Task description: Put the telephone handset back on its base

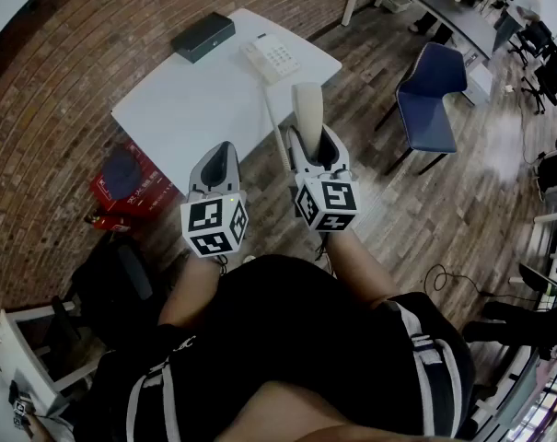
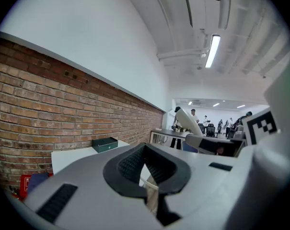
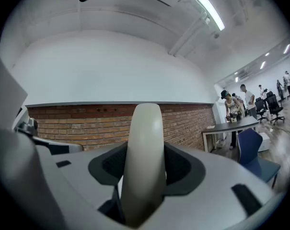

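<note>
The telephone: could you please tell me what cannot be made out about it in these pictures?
- Telephone base: head view, too small to read its keys.
- Handset: right gripper view, lower end hidden within the right tool.
- Cord: head view, its handset end hidden behind the right tool.

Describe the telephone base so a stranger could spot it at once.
Find the white table against the brick wall. At its far end, right of a dark box, sits the telephone base: pale, with a keypad, while the box is plain.
</note>
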### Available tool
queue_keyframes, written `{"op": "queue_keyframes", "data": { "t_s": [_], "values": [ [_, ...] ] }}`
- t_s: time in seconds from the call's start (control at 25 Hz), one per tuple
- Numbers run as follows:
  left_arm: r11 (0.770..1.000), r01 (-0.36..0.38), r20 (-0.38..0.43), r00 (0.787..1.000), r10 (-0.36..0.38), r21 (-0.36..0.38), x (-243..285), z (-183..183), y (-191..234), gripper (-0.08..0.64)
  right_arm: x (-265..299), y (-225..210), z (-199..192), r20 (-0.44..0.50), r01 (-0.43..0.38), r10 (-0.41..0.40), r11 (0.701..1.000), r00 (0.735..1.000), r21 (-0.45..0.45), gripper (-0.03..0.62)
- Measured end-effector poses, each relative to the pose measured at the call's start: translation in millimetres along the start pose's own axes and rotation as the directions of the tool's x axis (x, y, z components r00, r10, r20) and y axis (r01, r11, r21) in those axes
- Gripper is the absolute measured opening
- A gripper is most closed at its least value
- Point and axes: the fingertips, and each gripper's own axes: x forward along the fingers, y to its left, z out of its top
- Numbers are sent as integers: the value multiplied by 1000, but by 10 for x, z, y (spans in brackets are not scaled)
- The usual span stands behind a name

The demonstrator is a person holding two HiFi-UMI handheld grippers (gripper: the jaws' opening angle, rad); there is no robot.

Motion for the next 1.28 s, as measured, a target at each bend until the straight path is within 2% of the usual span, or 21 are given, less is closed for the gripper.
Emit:
{"op": "queue_keyframes", "data": {
  "t_s": [0.2,0.4,0.92,1.28],
  "values": [
    [1000,-2,3,1000,2,-2,-50,4,61,-5,14,82,2,1,-5,5,1000,1000,-3,199],
    [1000,3,2,1000,-3,-8,-66,-9,152,-5,47,186,1,13,-22,21,999,1000,32,199],
    [998,68,20,997,-68,-14,-239,4,560,-5,127,584,-59,12,45,-46,998,999,36,199],
    [995,97,32,995,-96,-7,-255,15,769,-5,199,769,-45,38,54,-55,998,998,28,199]
  ]
}}
